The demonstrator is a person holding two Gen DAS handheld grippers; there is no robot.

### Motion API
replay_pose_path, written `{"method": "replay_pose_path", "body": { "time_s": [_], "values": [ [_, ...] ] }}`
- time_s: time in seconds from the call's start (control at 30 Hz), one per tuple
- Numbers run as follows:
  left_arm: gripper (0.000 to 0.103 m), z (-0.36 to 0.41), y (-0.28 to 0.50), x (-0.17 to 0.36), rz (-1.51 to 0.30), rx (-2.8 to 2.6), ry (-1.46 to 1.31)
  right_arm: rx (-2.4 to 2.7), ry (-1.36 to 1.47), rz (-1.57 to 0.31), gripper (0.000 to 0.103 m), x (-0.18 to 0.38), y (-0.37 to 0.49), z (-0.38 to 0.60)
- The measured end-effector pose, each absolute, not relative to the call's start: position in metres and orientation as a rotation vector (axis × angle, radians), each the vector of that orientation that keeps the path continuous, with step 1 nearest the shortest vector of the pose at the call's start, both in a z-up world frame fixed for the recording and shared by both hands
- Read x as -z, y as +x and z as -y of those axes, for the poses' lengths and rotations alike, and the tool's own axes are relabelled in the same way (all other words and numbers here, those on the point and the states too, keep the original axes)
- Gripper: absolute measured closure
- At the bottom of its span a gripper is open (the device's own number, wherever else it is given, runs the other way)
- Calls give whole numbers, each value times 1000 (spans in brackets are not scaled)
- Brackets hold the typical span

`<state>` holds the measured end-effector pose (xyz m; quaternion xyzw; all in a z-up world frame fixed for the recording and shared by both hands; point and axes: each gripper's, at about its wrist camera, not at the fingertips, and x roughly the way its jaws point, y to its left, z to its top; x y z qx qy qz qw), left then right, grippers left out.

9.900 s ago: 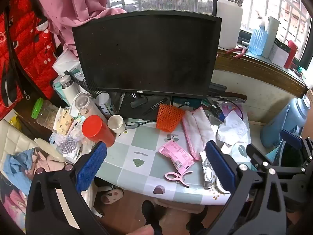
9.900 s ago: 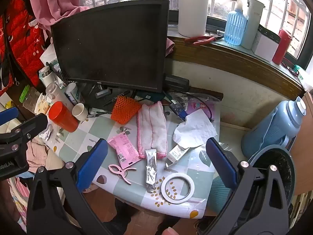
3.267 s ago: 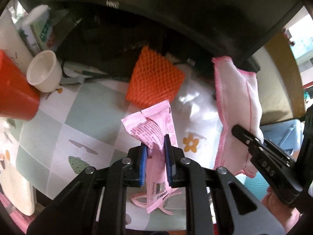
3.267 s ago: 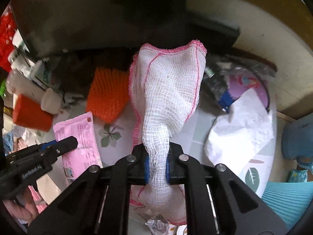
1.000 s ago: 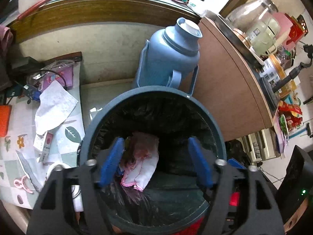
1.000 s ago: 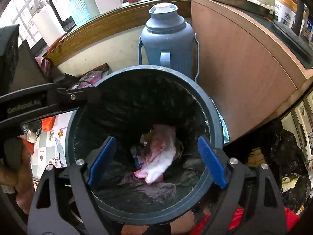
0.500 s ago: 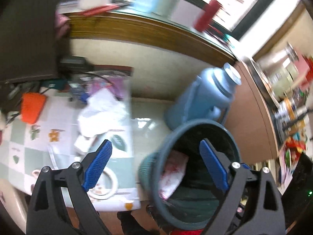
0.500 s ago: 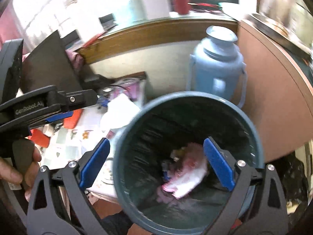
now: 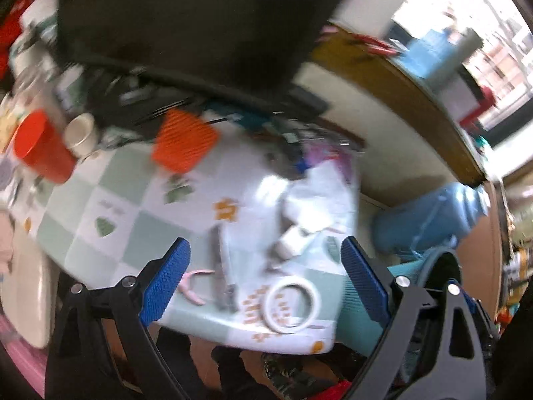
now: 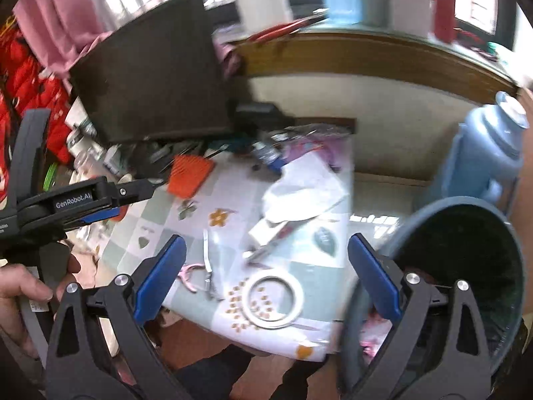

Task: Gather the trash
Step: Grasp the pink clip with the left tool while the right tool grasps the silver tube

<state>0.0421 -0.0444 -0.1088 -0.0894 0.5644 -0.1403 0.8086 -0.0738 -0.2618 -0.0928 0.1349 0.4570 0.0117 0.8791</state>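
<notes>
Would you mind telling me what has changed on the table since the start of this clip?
The pink packet and the cloth were picked up and dropped into the bin; both tools, left and right, are open again above the table. The tape ring, orange net and red cup stayed put.

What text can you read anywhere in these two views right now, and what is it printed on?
"GenRobot.AI": white lettering on the black body of the left hand-held gripper, seen in the right wrist view.
Small box on the table: its print is too blurred to read.
Items behind the red cup: labels are blurred, unreadable.
Nothing else legible in either view.
</notes>
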Motion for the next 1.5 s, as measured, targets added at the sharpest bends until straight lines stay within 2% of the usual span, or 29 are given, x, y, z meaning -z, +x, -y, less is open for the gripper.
{"method": "replay_pose_path", "body": {
  "time_s": [0.37, 0.8, 1.5],
  "values": [
    [14, -39, 44, 179, -1345, 153, -267, -115, 213, -1088, 6, 141, -38, 195],
    [14, -52, 41, 221, -1422, 100, -268, -152, 173, -1161, 6, 170, -6, 163],
    [14, -48, 46, 318, -1631, -150, -463, -128, 177, -1328, 6, 255, 58, 153]
  ]
}}
